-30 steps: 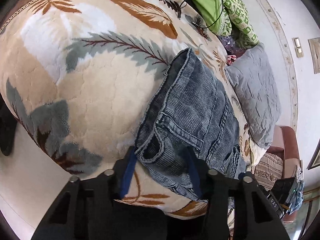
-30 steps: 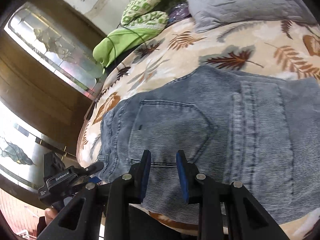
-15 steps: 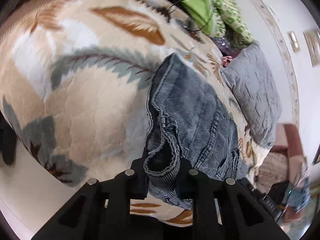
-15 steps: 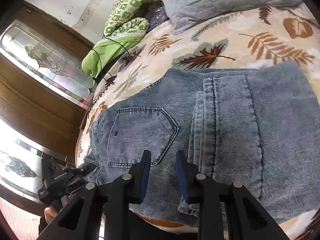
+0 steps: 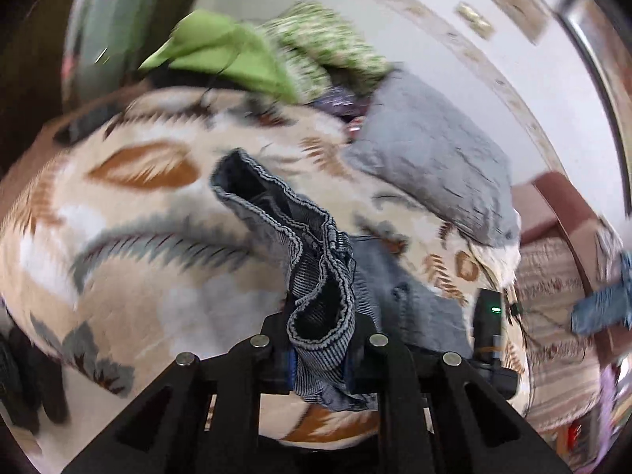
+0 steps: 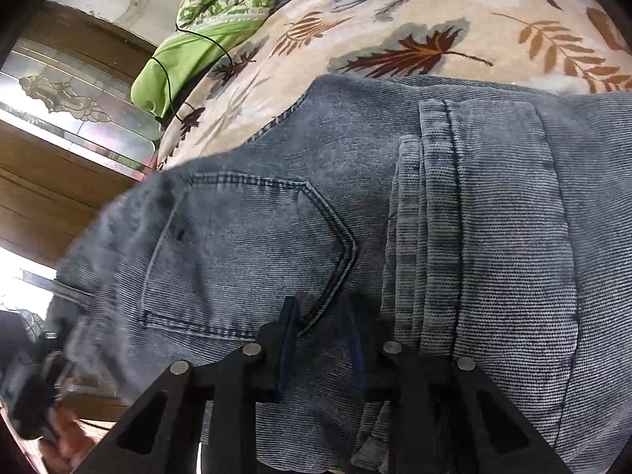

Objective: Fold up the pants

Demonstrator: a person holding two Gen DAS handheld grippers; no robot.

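Blue-grey jeans lie folded on a leaf-patterned bedspread, back pocket up, with a leg doubled over along a thick seam. My left gripper is shut on the bunched waistband and holds that end of the jeans up off the bed; the view is blurred. My right gripper hovers low over the denim beside the pocket's point. Its jaws stand narrow and are closing slightly, and no fold is seen pinched between the pads.
At the head of the bed lie a green cloth with a black cable, a green patterned blanket and a grey quilted pillow. A wooden door with glass stands left. A brown chair is beyond the bed.
The left gripper closed on the waistband, then rose and rolled, lifting that end off the bedspread. The right gripper sank closer to the denim near the pocket.
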